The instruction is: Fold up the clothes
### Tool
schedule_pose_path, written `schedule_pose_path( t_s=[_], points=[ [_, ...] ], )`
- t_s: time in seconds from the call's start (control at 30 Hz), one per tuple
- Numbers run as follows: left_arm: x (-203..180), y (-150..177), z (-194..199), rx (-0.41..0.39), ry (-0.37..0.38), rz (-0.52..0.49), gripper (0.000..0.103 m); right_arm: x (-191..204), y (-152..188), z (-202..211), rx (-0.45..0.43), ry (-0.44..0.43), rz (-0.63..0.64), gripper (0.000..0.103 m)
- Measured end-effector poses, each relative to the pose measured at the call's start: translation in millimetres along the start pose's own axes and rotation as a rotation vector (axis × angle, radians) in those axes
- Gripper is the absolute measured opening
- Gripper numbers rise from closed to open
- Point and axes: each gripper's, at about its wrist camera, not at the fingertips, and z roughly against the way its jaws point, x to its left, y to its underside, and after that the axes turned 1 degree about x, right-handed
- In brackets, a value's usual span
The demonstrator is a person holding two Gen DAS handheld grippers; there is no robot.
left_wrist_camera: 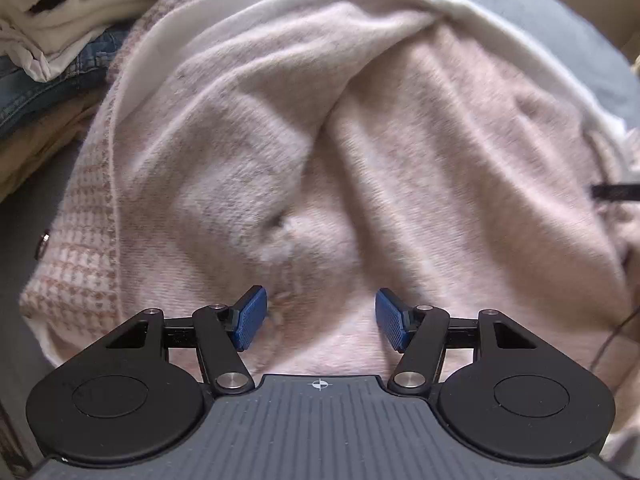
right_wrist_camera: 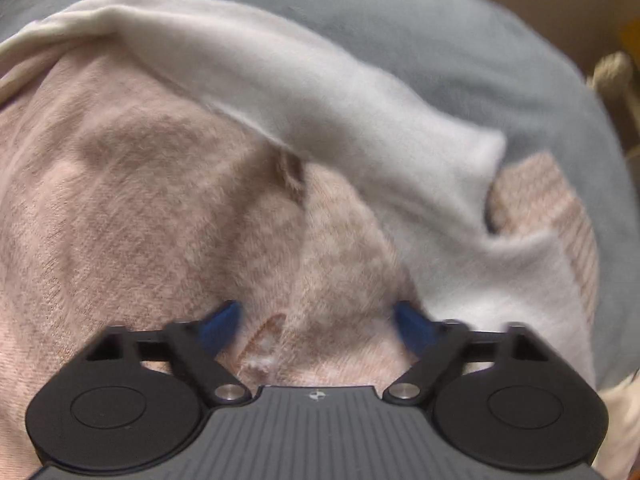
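**Pink Sweater Bunched on Grey Surface, Both Grippers Open Above It**

While the pink sweater [left_wrist_camera: 360,152] lies crumpled on the grey surface [left_wrist_camera: 540,20], no clear long axis can be read; its main folds run from the near edge up and away in the left wrist view. A houndstooth-patterned band [left_wrist_camera: 80,256] runs along its left edge, with the cream lining [left_wrist_camera: 280,4] turned out along the far edge. In the right wrist view, the lining [right_wrist_camera: 360,128] crosses diagonally from upper left to lower right over the pink knit [right_wrist_camera: 140,208].

The left gripper [left_wrist_camera: 320,318] points forward and down onto the sweater. Its blue fingers [left_wrist_camera: 250,318] are spread wide and hold nothing.

The right gripper [right_wrist_camera: 320,326] is posed likewise, low over the knit. Its fingers [right_wrist_camera: 220,326] are also spread wide and empty; this view is blurred.

A stack of folded clothes [left_wrist_camera: 52,60] sits at the far left, just beside the sweater.
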Motion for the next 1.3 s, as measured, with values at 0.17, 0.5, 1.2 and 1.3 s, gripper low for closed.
schedule_pose_path(
  t_s=[0.17, 0.5, 1.2, 1.3],
  points=[
    [11.0, 1.4, -17.2, 0.049, 0.029, 0.129, 0.060, -2.7, 0.7, 16.8, -0.104, 0.142, 0.129, 0.016],
    [-1.8, 21.5, -22.4, 0.149, 0.145, 0.199, 0.060, -75.5, -27.7, 32.6, -0.148, 0.362, 0.202, 0.013],
    [21.4, 24.3, -8.2, 0.083, 0.226, 0.069, 0.060, -31.6, 41.6, 155.8, -0.248, -0.060, 0.163, 0.073],
    [25.6, 23.5, -9.4, 0.031, 0.249, 0.062, 0.060, 14.5, 69.7, 166.8, -0.184, -0.392, 0.325, 0.073]
  ],
)
